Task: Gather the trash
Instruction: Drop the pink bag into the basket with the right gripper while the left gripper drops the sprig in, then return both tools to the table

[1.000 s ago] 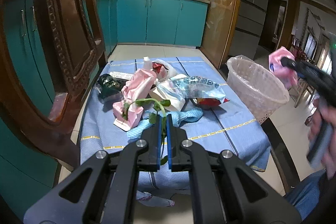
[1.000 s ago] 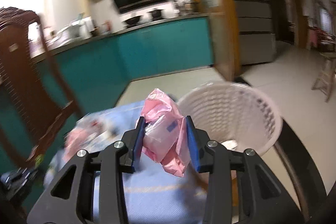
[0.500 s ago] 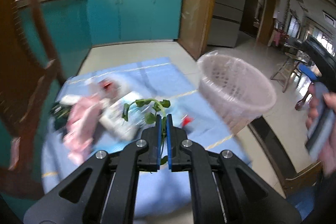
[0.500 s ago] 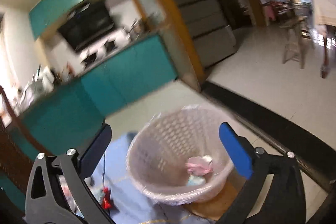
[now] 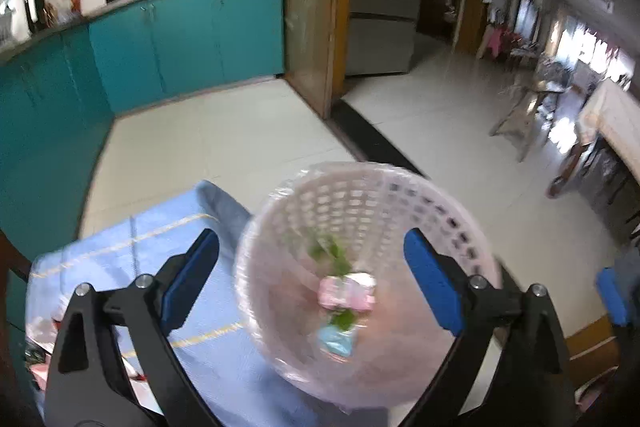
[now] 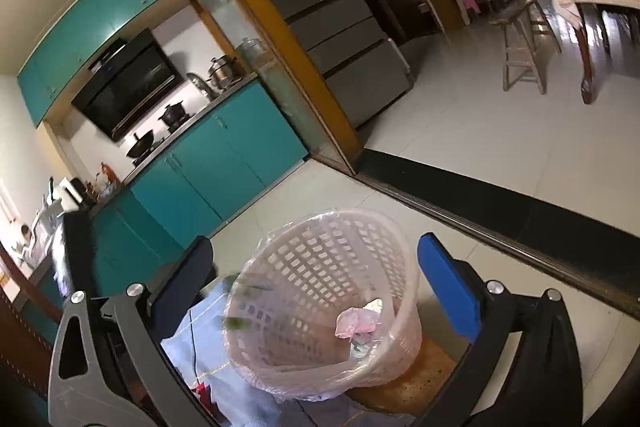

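Now the left gripper (image 5: 312, 279) has just sprung its fingers apart, dropping the green sprig (image 5: 330, 251) into the basket (image 5: 400, 187) between them; the right gripper (image 6: 316, 283) gapes empty too.

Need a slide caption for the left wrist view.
Open left tool above lined basket, green sprig dropping in.

Past my work I see teal cabinets (image 5: 188, 39), a black range hood (image 6: 128, 87), pots (image 6: 222, 71) on the counter, a grey fridge (image 6: 336, 27) and a wooden stool (image 6: 520, 55).
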Demonstrator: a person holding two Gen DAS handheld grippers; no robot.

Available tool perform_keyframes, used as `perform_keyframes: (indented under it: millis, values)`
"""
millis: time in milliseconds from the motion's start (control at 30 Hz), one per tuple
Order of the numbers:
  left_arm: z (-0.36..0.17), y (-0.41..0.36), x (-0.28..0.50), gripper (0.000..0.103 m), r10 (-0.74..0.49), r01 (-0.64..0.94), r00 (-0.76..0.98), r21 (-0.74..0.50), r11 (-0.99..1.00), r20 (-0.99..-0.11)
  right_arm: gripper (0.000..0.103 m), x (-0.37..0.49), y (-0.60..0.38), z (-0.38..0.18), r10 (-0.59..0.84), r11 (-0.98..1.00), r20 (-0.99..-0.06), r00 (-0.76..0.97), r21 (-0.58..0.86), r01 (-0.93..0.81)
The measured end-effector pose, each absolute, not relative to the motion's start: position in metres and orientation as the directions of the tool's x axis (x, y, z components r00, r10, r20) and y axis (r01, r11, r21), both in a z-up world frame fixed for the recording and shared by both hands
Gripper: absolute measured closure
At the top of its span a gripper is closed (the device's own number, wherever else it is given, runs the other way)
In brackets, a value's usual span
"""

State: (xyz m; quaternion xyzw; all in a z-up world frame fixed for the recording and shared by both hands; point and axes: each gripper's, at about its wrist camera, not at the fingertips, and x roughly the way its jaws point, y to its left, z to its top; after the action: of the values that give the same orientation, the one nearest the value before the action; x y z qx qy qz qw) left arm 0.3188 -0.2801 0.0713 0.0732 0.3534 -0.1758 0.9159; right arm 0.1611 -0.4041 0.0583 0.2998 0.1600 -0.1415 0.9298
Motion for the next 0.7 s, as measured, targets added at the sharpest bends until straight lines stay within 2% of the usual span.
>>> perform_keyframes:
  millis: [133,300,500,600,700]
  values:
    - [0.066,-0.248,0.303,0.01,-0.258,0.352,0.692,0.004,0.936,-0.675,0.003,0.167,-0.386,0.065,-0.124,0.824,-0.37,0.921,0.478,0.303]
    - [0.065,-0.155,0.244,0.008,-0.201,0.237,0.732,-0.033,0.971,-0.651,0.003,0.172,-0.36,0.068,-0.061,0.869,-0.376,0.925,0.436,0.235]
    - [0.055,-0.033,0.145,0.005,-0.045,0.045,0.795,-0.016,0.999,-0.605,0.003,0.167,-0.295,0.071,0.042,0.94,-0.391,0.92,0.327,0.096]
    - [0.046,-0.001,0.108,0.004,0.024,-0.027,0.812,0.003,1.0,-0.583,0.003,0.152,-0.254,0.066,0.106,0.965,-0.402,0.909,0.264,0.005]
    - [0.034,0.016,0.087,0.004,0.03,-0.039,0.802,-0.002,0.999,-0.597,0.003,0.133,-0.215,0.06,0.156,0.979,-0.416,0.896,0.186,-0.084]
